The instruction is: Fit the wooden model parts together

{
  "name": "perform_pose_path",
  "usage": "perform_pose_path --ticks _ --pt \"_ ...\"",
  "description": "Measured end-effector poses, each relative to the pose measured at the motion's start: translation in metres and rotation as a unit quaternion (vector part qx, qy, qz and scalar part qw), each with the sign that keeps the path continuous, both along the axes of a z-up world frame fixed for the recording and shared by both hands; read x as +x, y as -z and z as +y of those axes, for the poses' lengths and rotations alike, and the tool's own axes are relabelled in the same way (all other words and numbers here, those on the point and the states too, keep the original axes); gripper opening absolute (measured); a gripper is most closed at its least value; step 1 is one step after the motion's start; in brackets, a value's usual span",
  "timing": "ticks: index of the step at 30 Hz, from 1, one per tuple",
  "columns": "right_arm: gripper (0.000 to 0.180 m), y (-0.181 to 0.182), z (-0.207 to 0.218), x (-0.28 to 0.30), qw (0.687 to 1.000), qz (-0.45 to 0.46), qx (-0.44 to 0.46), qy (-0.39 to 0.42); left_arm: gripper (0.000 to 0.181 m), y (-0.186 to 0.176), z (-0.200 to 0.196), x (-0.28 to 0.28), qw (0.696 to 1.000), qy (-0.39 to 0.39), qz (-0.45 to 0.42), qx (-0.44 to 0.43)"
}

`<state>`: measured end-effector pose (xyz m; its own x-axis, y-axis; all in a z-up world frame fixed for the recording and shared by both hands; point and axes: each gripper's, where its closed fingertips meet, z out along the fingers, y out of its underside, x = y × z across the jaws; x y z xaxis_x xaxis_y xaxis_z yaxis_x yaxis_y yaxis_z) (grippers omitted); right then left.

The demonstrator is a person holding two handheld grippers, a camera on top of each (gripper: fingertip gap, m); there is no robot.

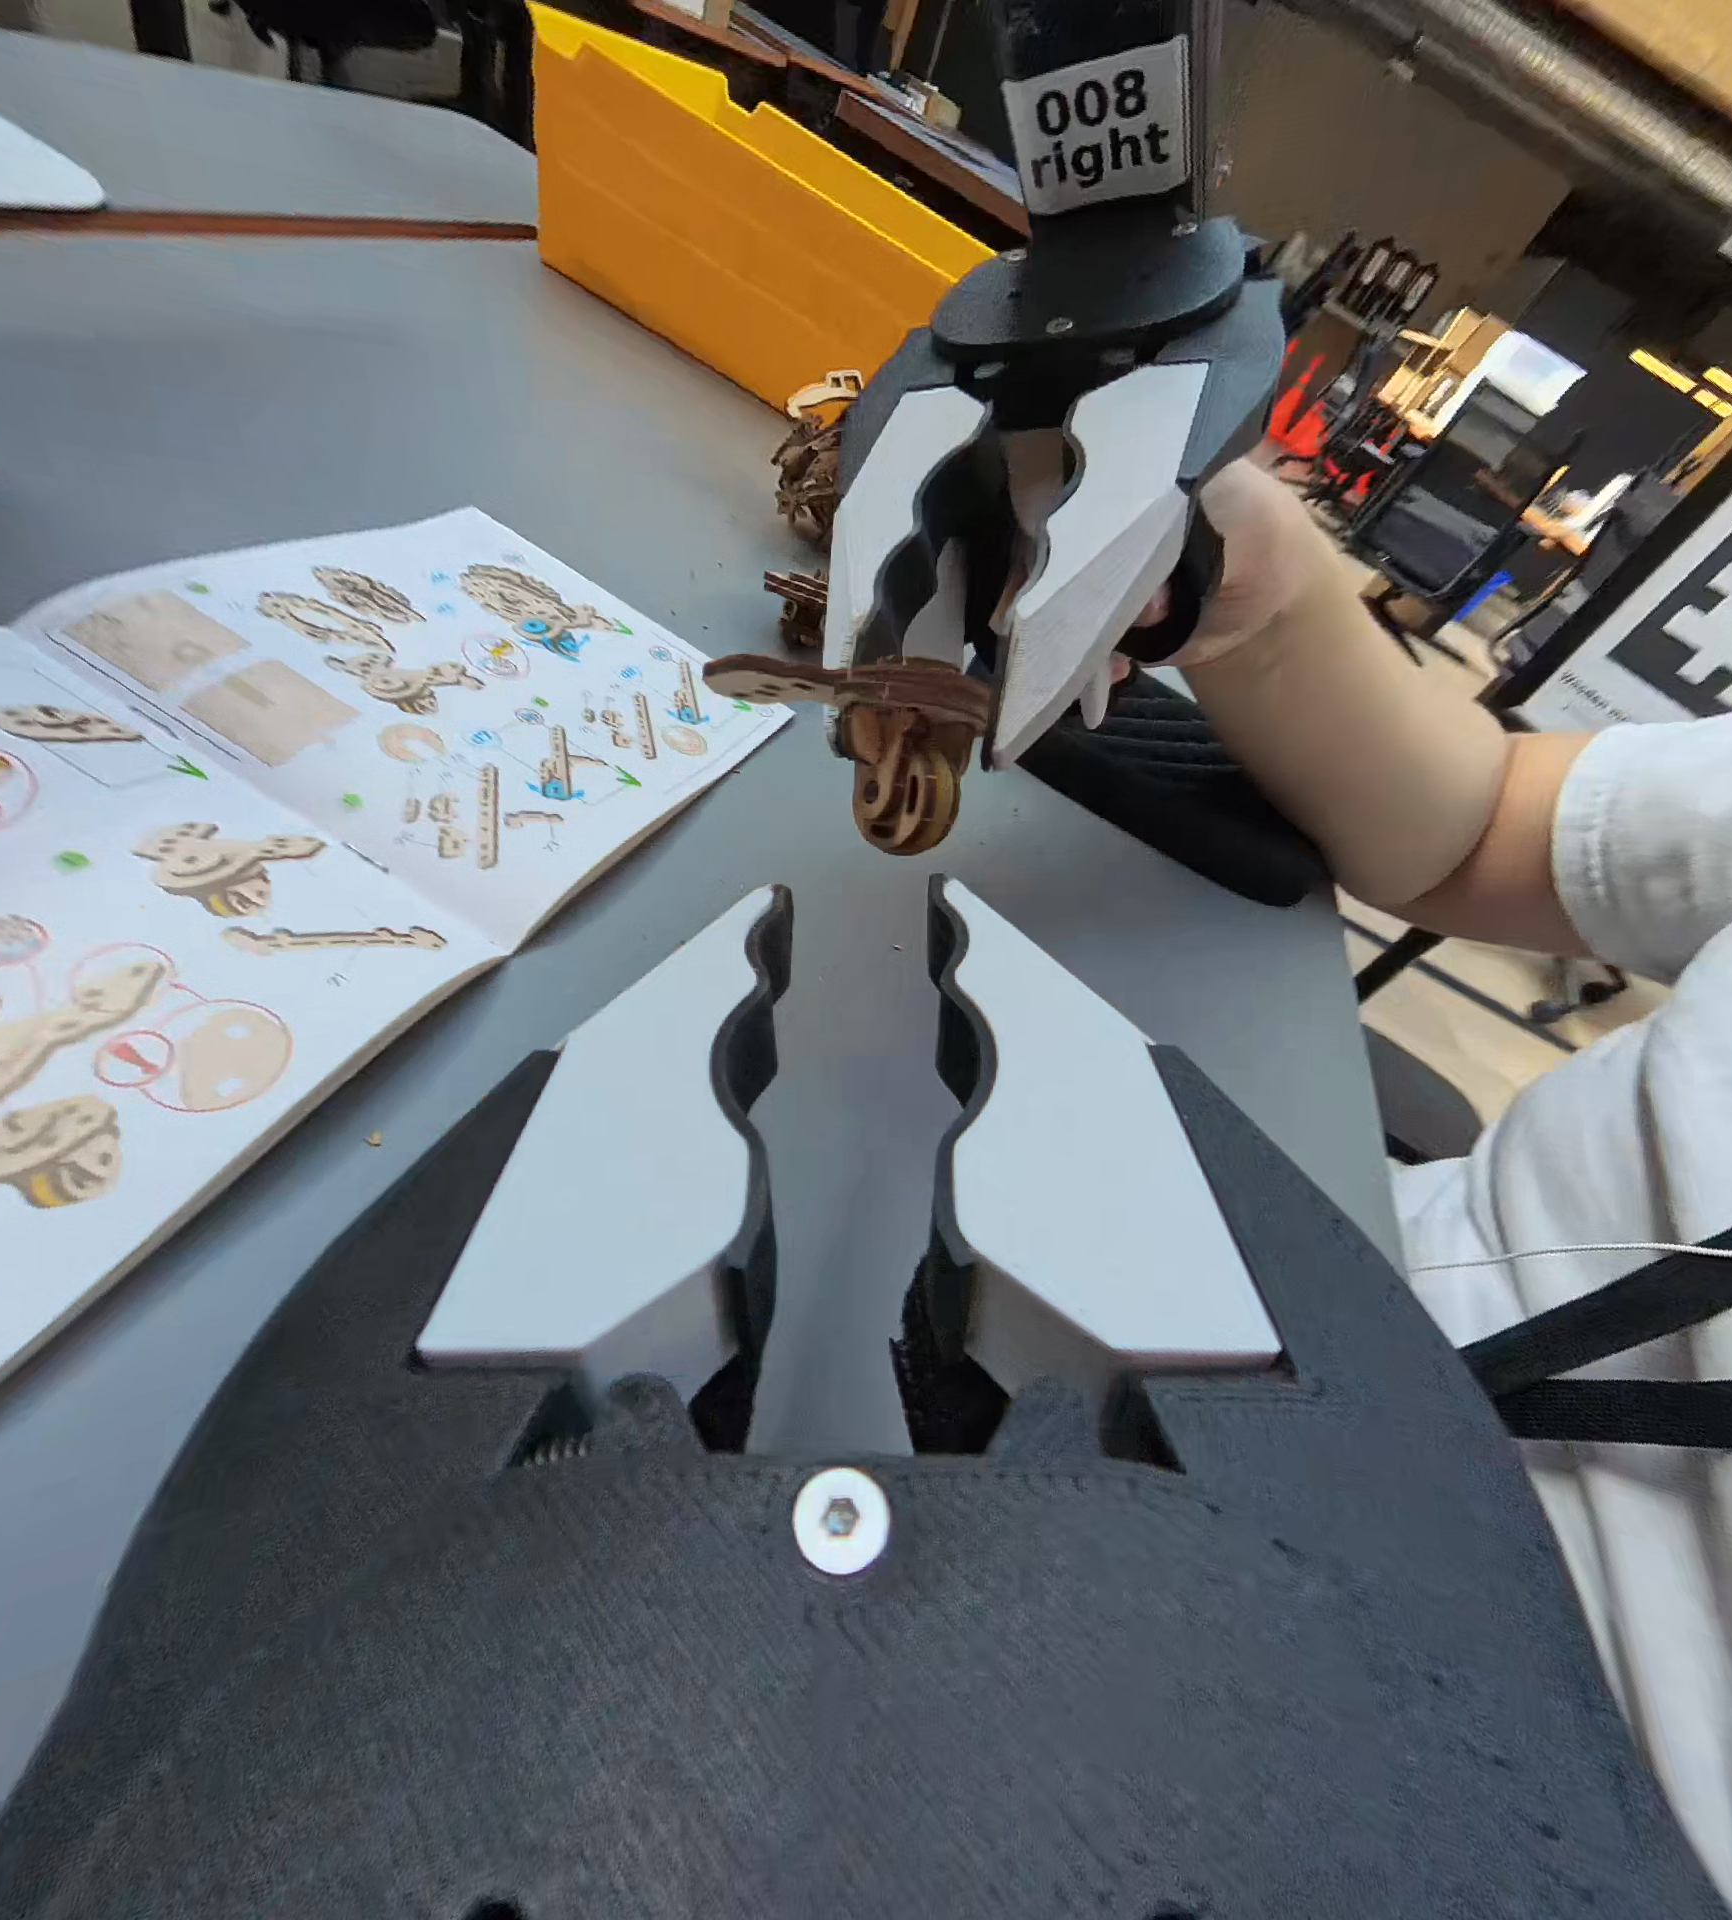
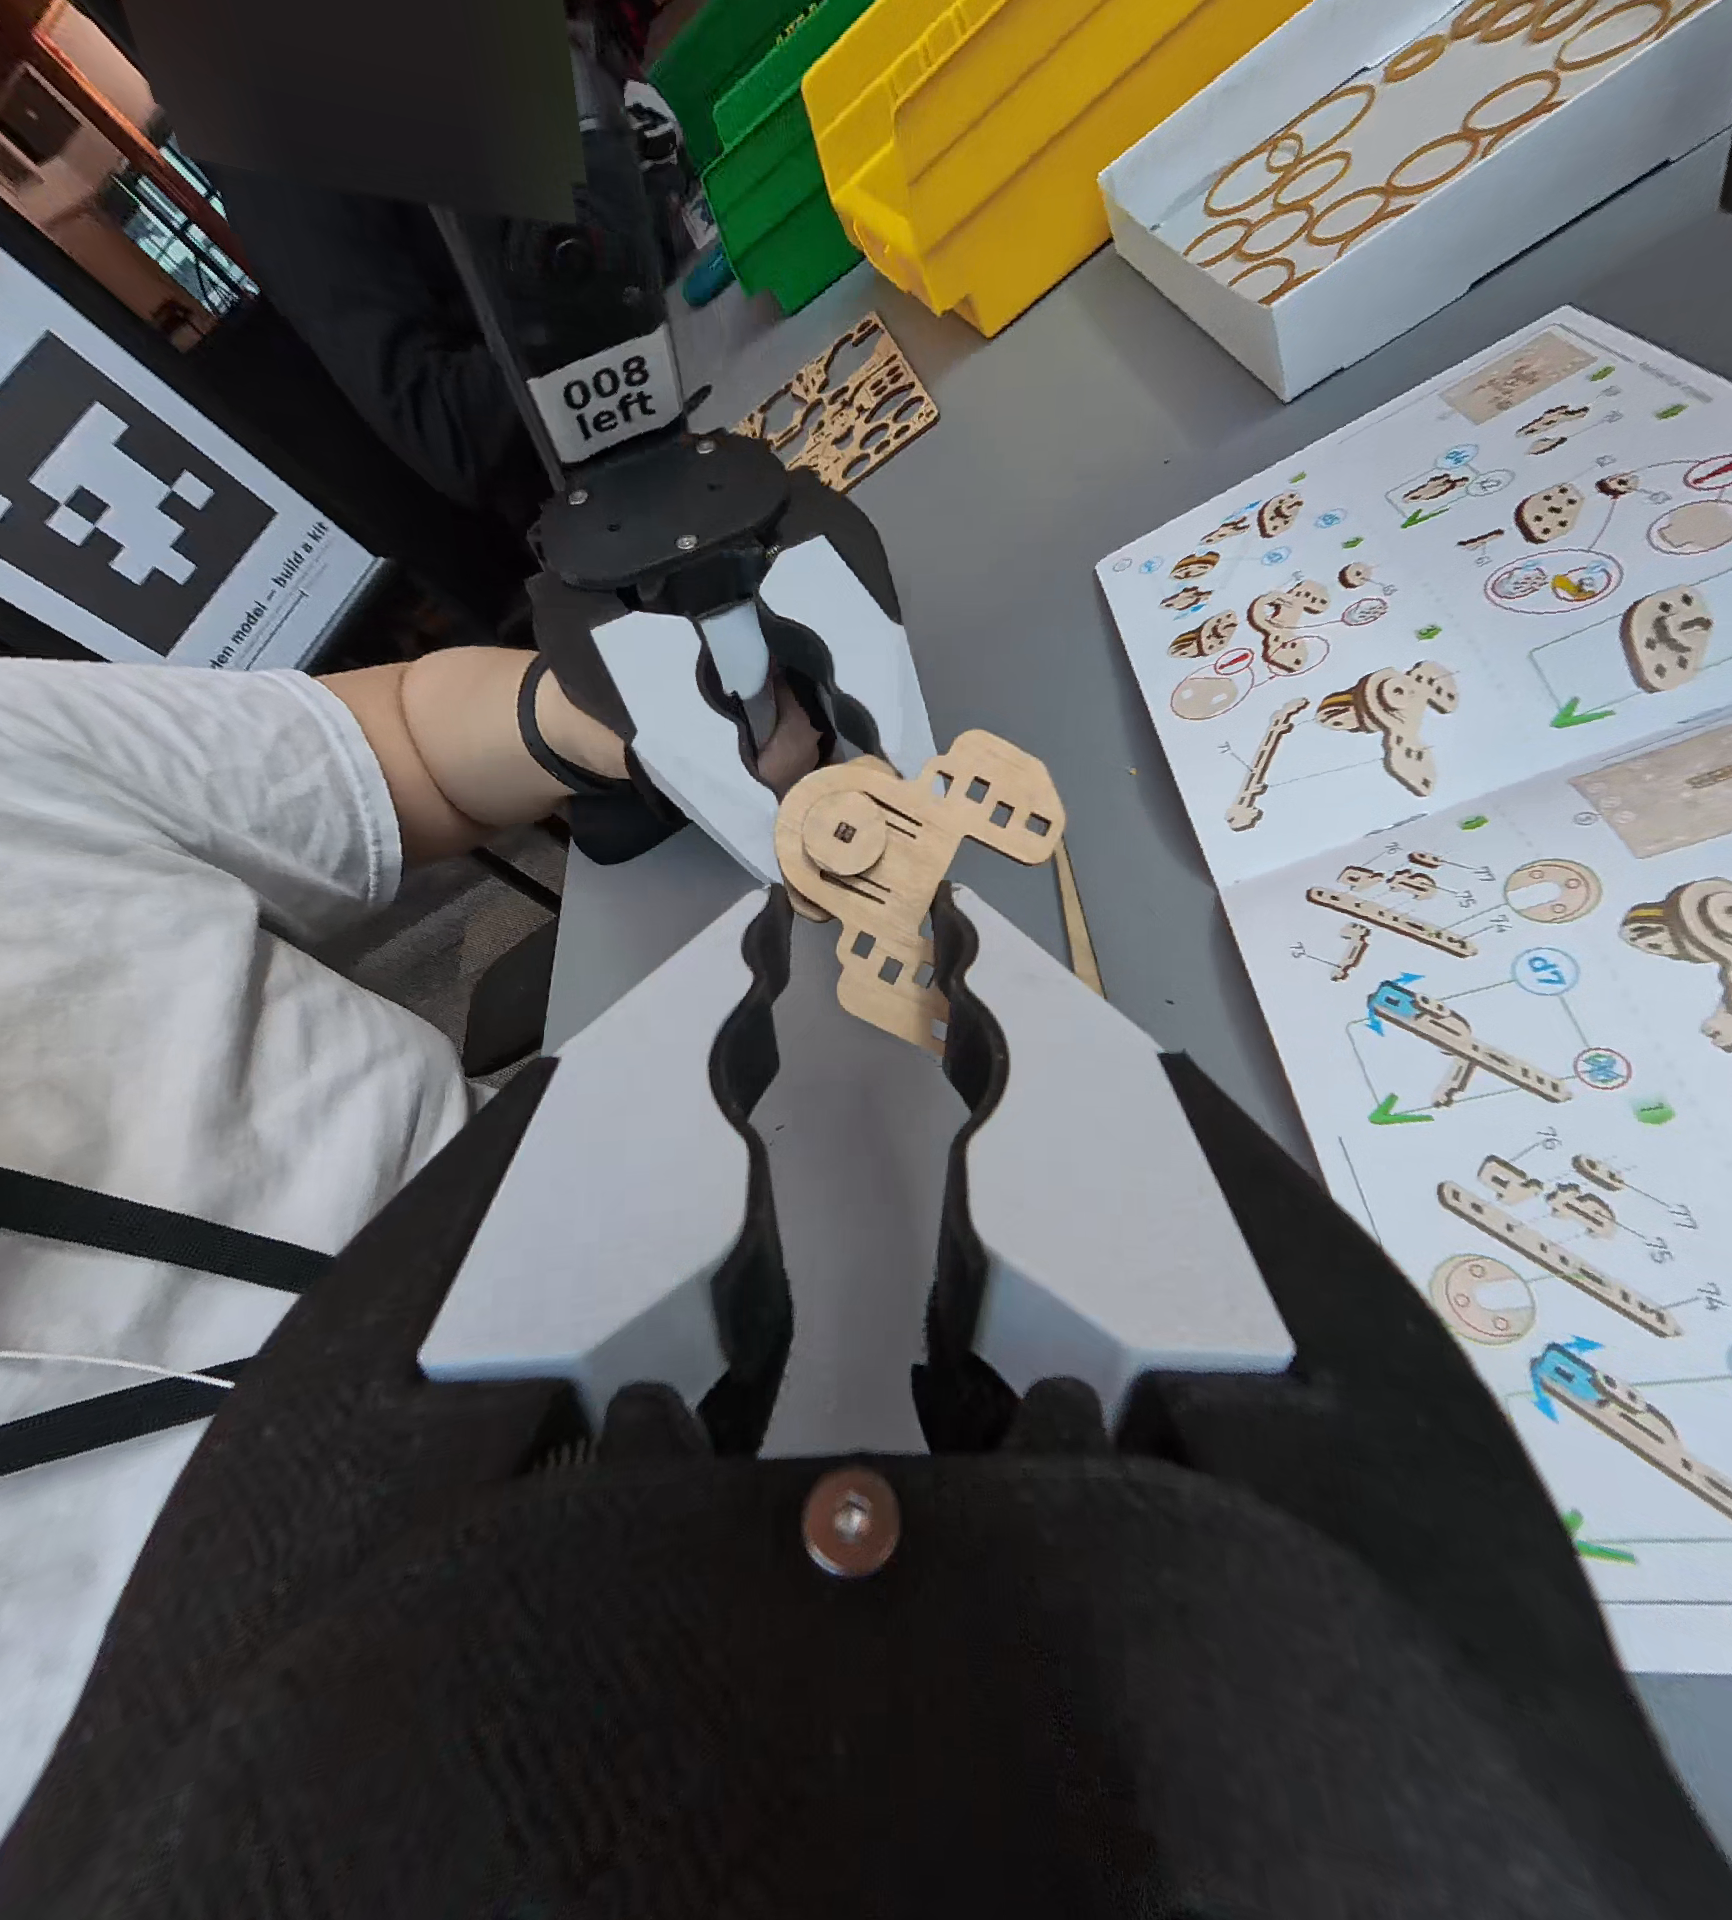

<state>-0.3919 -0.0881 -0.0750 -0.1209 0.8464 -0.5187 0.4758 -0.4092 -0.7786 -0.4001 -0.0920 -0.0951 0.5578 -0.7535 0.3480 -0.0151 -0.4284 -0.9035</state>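
Observation:
My right gripper is shut on a wooden assembly. This is a flat light plate with square holes and a round disc on top. In the left wrist view the right gripper points down and holds the assembly above the grey table, with the plate level and wheel-like parts hanging below it. My left gripper is open and empty, its tips just short of the hanging parts. In the right wrist view the left gripper reaches the assembly from the far side, one tip hidden behind it.
An open instruction booklet lies on the table and also shows in the right wrist view. Yellow and green bins, a white box of wooden rings, a cut-out wooden sheet and loose parts sit behind. Both grippers' tips are close together, under 4 cm apart.

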Motion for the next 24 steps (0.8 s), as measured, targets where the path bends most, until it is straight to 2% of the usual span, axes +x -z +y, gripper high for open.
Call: perform_pose_path --ticks 3,6,9,11,16,21,24 --pt "0.027 0.002 0.003 0.001 1.000 -0.005 -0.006 0.007 0.027 -0.008 0.001 -0.005 0.993 -0.033 0.071 0.092" --pt "0.026 0.004 0.000 -0.002 1.000 -0.009 -0.017 0.010 0.037 -0.005 0.002 -0.005 0.982 -0.058 0.129 0.128" --pt "0.027 0.009 -0.008 -0.007 0.999 -0.016 -0.032 0.007 0.035 0.006 0.001 0.000 0.977 -0.052 0.165 0.123" --pt "0.027 0.012 -0.013 -0.009 0.999 -0.022 -0.036 0.004 0.024 0.010 -0.001 0.003 0.976 -0.044 0.174 0.120" --pt "0.027 0.020 -0.016 -0.014 0.998 -0.028 -0.049 0.006 0.014 0.019 -0.004 -0.001 0.969 -0.032 0.216 0.117" --pt "0.031 0.022 -0.019 -0.018 0.997 -0.009 -0.073 -0.016 0.014 0.018 -0.011 -0.005 0.977 -0.022 0.192 0.091" --pt "0.036 0.024 -0.014 -0.019 0.999 -0.002 -0.036 -0.016 0.014 0.021 -0.016 -0.010 0.980 -0.021 0.184 0.076"
